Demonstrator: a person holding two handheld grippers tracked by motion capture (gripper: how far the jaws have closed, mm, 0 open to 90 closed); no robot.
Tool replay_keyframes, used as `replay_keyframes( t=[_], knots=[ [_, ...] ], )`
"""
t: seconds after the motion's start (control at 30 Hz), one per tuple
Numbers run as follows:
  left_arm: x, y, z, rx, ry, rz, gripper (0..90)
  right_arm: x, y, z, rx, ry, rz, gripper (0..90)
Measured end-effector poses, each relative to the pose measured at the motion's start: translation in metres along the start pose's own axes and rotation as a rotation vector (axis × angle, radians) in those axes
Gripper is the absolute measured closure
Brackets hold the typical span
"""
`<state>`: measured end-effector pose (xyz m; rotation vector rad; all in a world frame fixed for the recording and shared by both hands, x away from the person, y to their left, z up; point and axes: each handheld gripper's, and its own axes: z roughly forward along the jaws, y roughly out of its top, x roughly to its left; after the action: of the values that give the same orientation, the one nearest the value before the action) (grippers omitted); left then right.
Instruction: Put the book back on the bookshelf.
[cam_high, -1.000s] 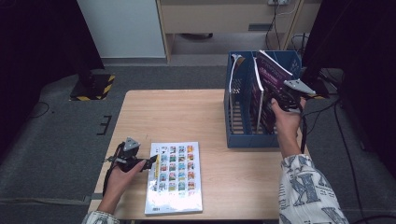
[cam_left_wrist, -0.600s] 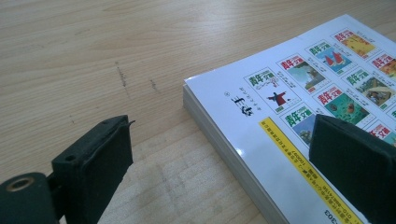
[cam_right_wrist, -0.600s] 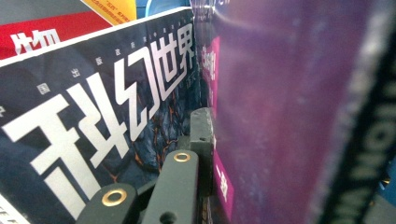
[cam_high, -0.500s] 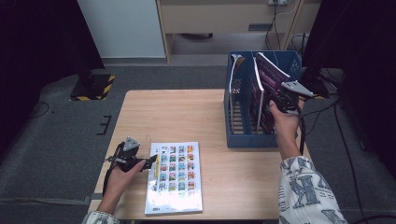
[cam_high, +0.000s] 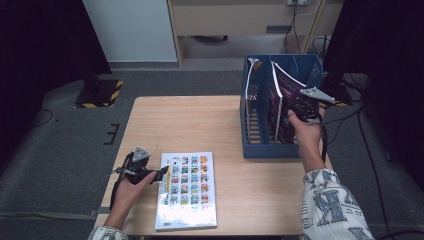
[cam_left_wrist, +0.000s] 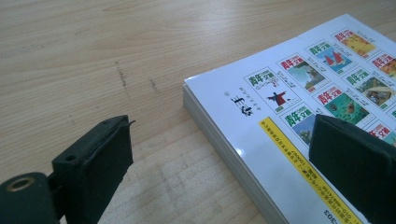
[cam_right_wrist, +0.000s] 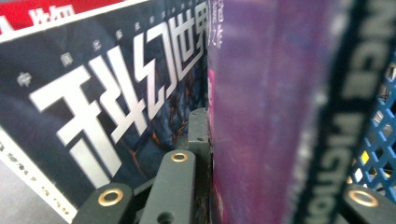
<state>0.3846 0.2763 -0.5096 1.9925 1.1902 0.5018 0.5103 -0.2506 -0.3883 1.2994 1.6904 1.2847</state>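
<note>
The right gripper (cam_high: 299, 106) is clamping the purple magazine (cam_high: 286, 92), slotting it upright into the blue rack (cam_high: 260, 145); beside the rack, the left gripper (cam_high: 162, 173) is waiting wide at the white magazine (cam_high: 187, 192).

A light wooden counter (cam_high: 200, 125) is seen on grey carpet (cam_high: 60, 150). Beyond its far edge, a white panel (cam_high: 130, 30) and a beige cabinet (cam_high: 225, 20) are found. A yellow-and-black striped base (cam_high: 100, 93) is set on the floor off the far left corner. Cables (cam_high: 370, 145) are trailed past the right edge.
</note>
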Motion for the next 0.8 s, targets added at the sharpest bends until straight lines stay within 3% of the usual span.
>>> replay_keyframes(
  t=[0.4,0.8],
  knots=[
    [-0.0010,0.0001,0.0007,0.002,-0.001,0.003,6.1,0.0013,0.0008,-0.0015,0.014,0.032,0.014,81.8],
    [-0.0006,0.0001,0.0003,0.004,-0.002,0.006,6.2,0.0019,0.0054,-0.0083,-0.017,0.044,0.011,81.7]
  ],
)
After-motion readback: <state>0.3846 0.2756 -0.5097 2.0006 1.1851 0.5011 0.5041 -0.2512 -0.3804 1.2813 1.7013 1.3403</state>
